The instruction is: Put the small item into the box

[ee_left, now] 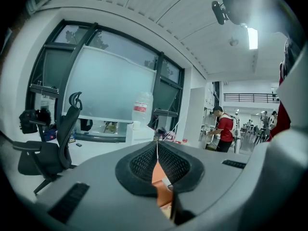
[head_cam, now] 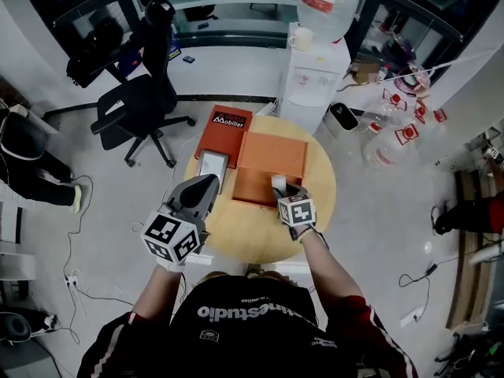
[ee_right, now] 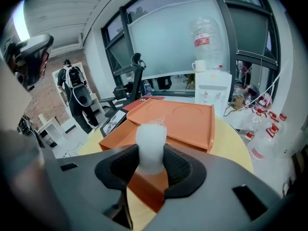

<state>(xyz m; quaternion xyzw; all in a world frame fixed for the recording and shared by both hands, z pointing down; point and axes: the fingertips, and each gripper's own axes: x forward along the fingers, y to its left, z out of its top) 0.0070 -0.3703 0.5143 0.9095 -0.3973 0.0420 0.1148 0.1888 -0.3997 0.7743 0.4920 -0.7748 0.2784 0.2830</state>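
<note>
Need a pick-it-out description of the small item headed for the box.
On the round wooden table, at the near edge of the open orange box, the right gripper is shut on the small item. It is a stubby frosted-white cylinder, upright between the jaws: the only pale, rounded thing beside the flat orange box and the flat red box.
</note>
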